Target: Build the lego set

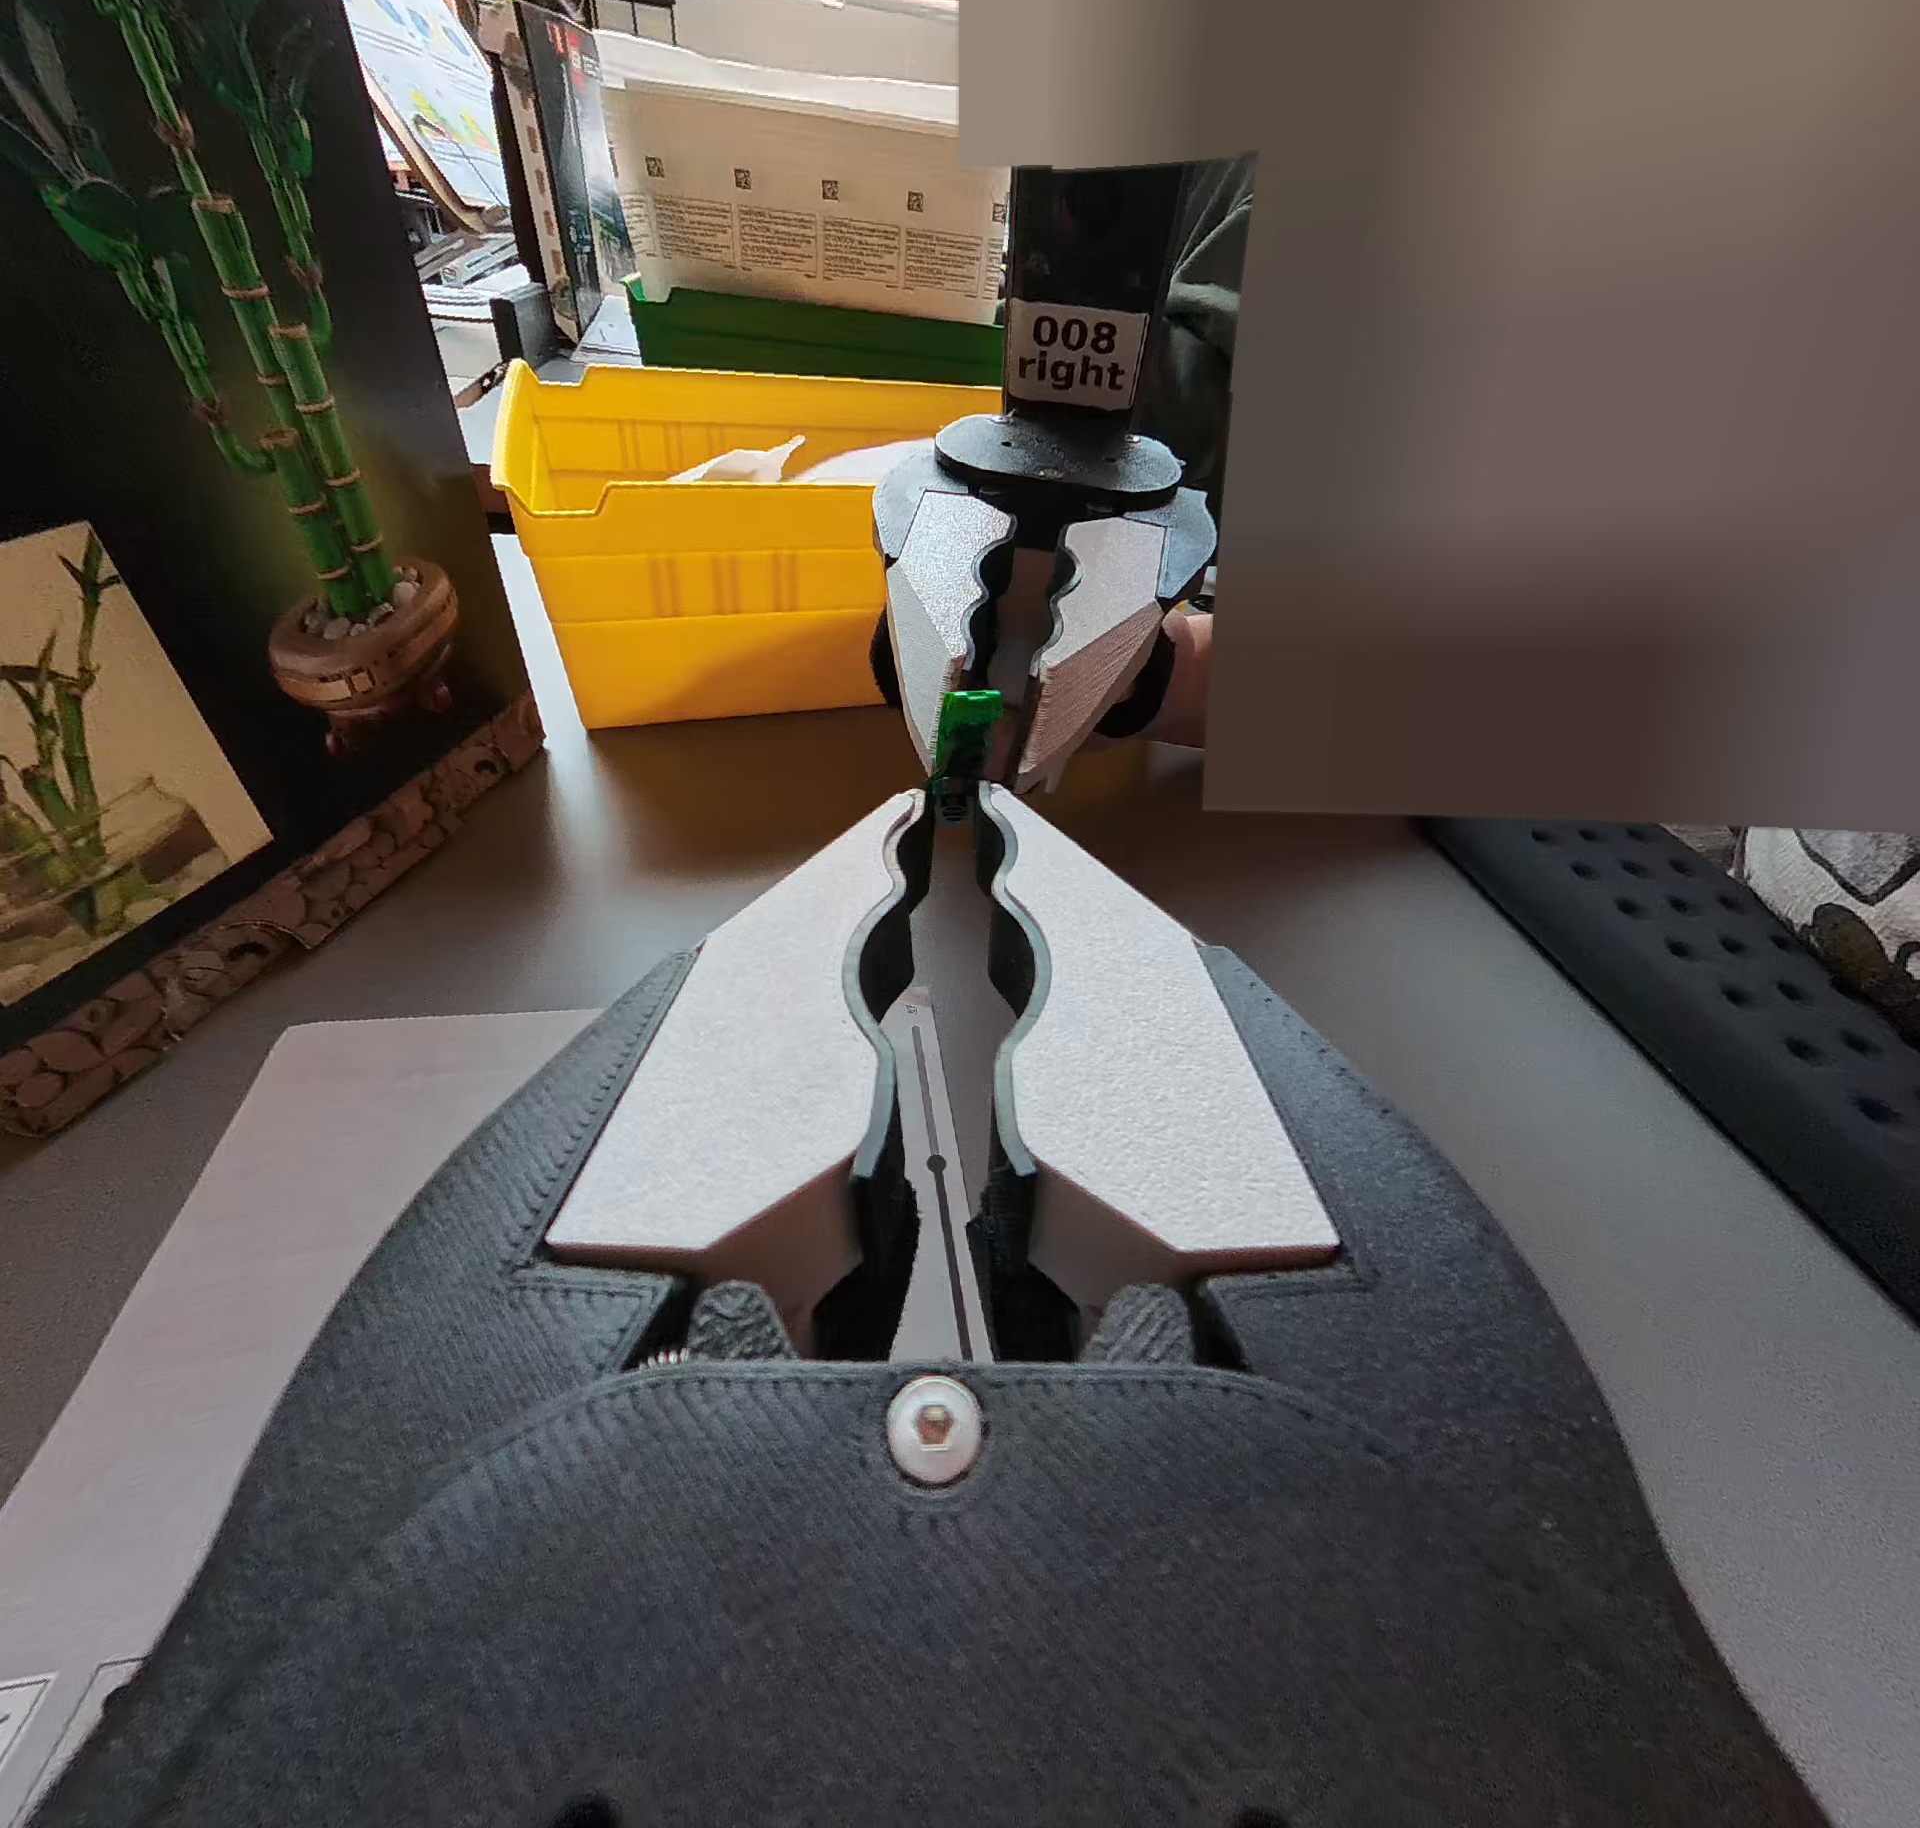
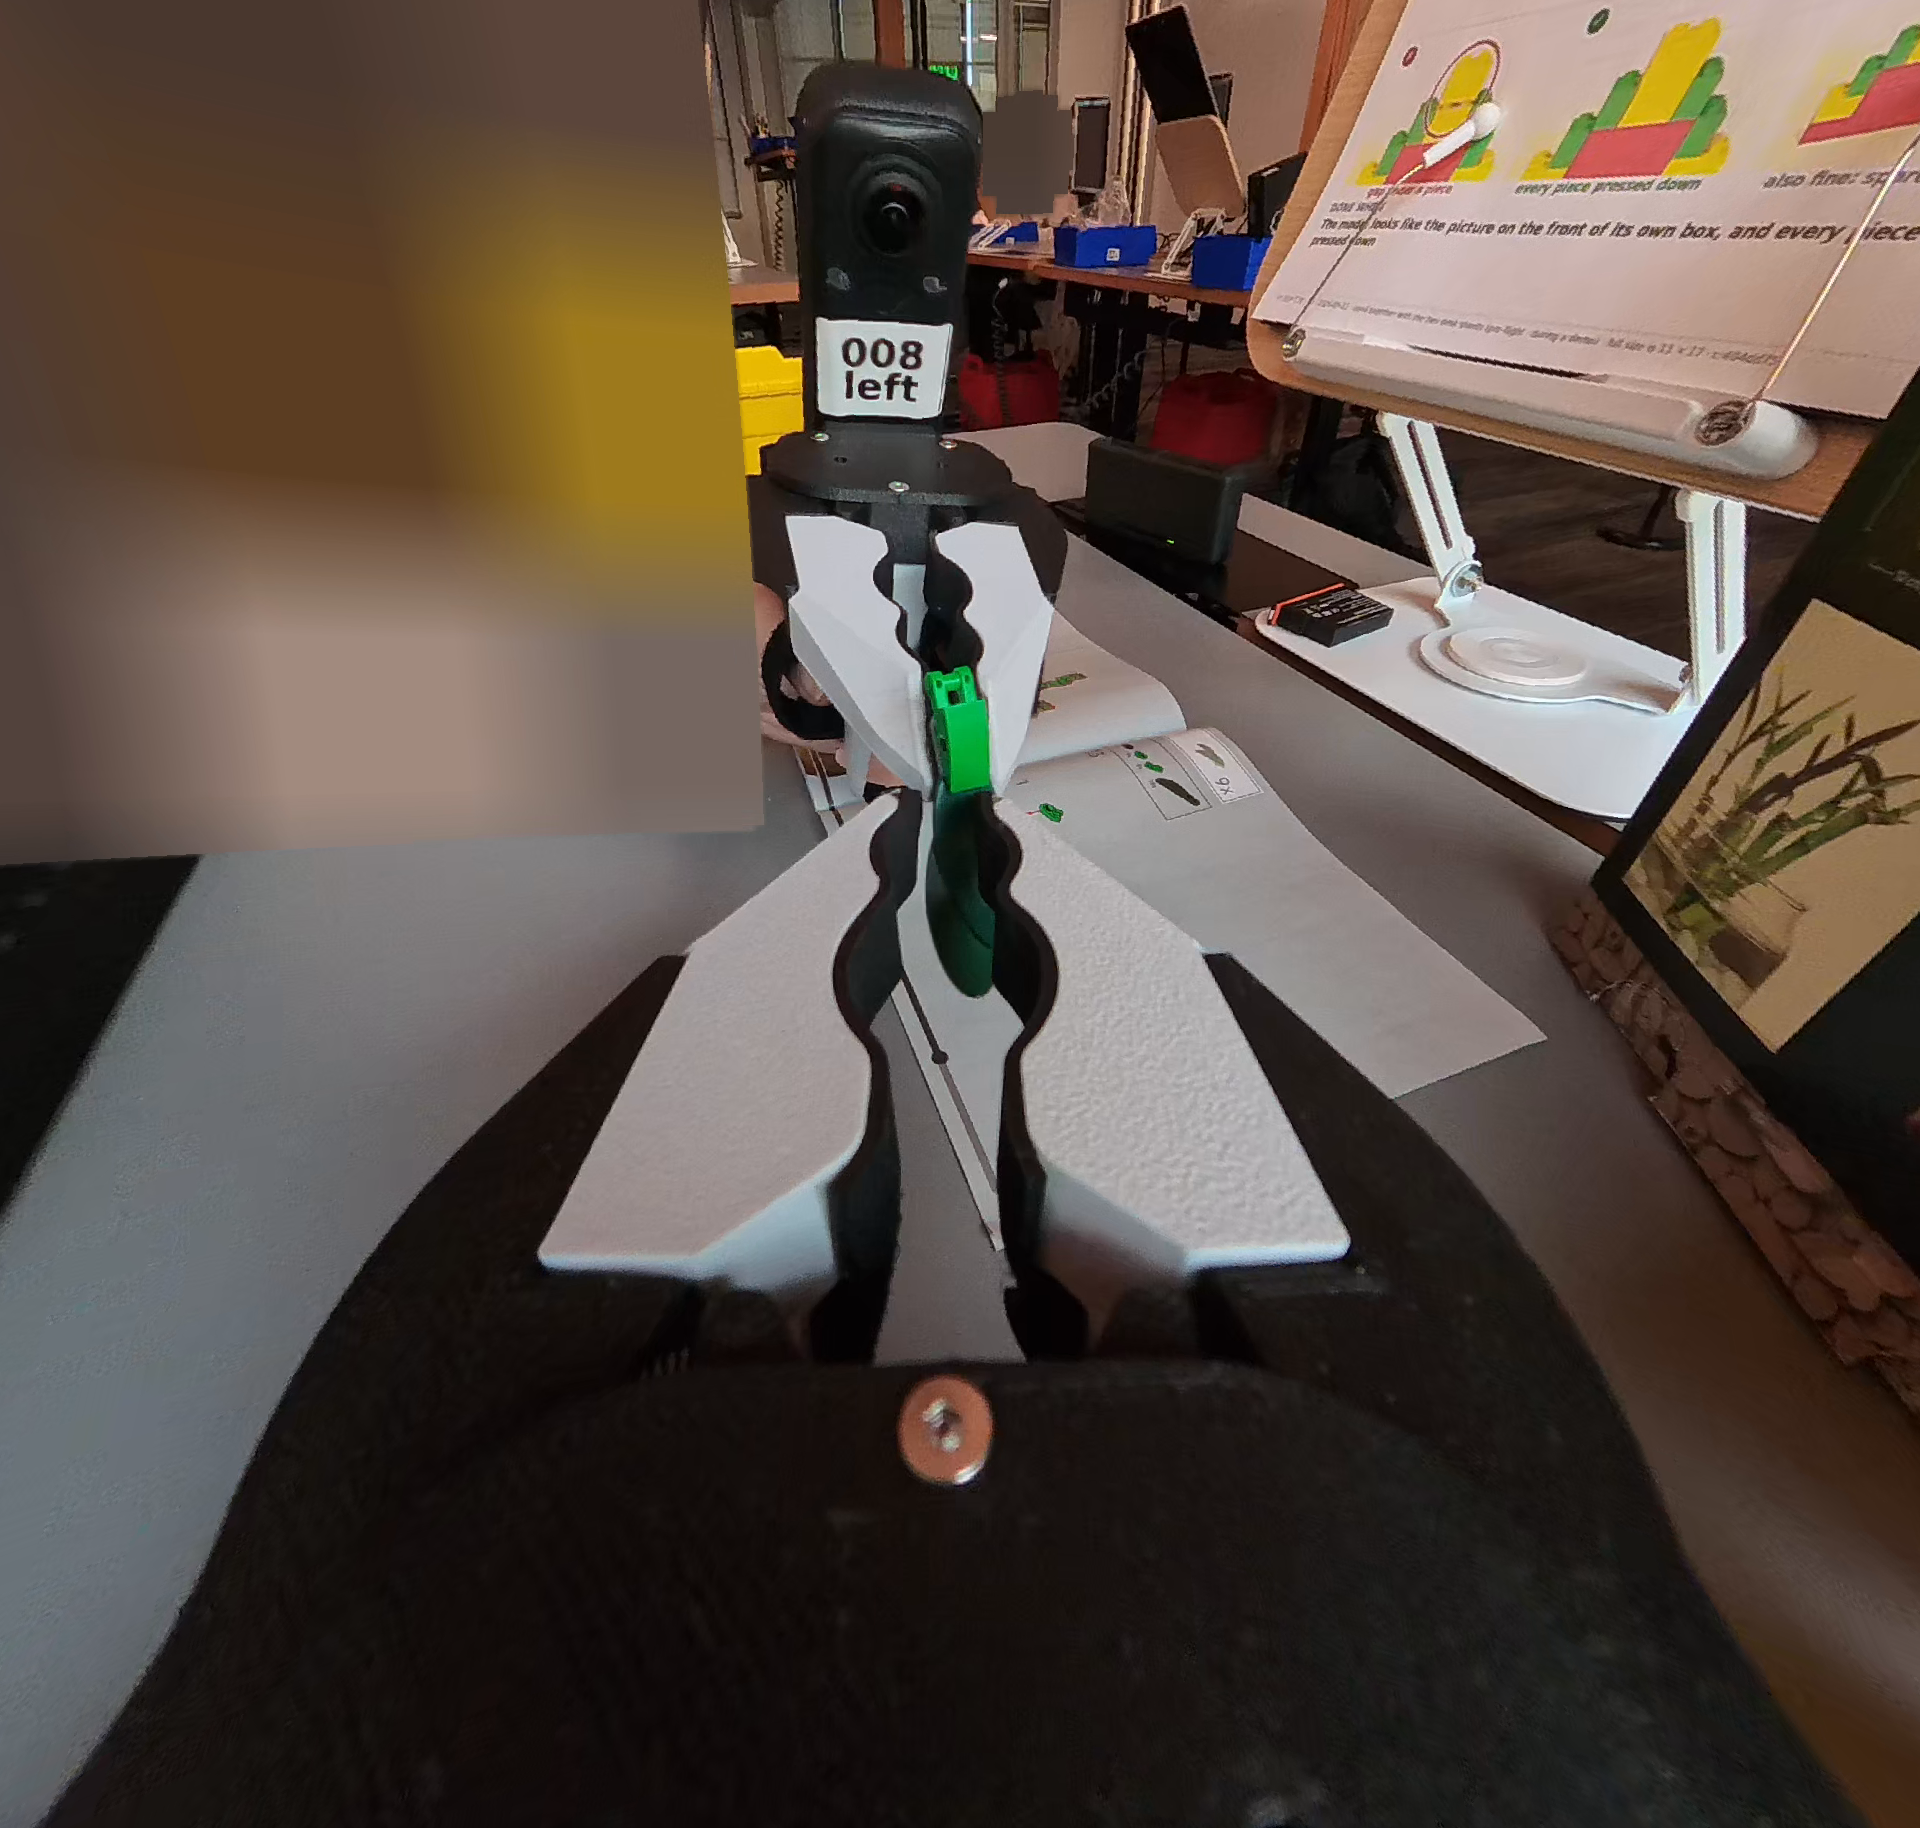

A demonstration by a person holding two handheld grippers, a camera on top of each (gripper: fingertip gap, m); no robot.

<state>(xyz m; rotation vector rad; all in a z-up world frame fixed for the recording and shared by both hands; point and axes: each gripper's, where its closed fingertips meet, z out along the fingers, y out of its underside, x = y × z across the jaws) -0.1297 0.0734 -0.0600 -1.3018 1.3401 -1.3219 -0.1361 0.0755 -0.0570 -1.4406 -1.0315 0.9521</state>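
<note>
My two grippers meet tip to tip above the grey table (image 1: 623, 874). My right gripper (image 2: 951, 812) is shut on a dark green leaf piece (image 2: 964, 916) that lies back between its fingers. My left gripper (image 1: 951, 807) is shut on a small bright green clip piece (image 2: 956, 729), which touches the front end of the leaf. In the left wrist view the bright green piece (image 1: 971, 716) shows just past my own fingertips, at the tips of the right gripper (image 1: 987, 755). The left gripper also shows in the right wrist view (image 2: 951, 744). The joint between the two pieces is partly hidden.
A yellow bin (image 1: 707, 573) and a green bin (image 1: 810, 334) stand behind. The set's box with a bamboo picture (image 1: 208, 428) stands at the left. An open instruction booklet (image 2: 1195, 843) lies under the grippers. A sheet on a white stand (image 2: 1610, 220) is nearby. A black perforated mat (image 1: 1714, 999) lies at the right. The grippers are tip to tip, or close to it.
</note>
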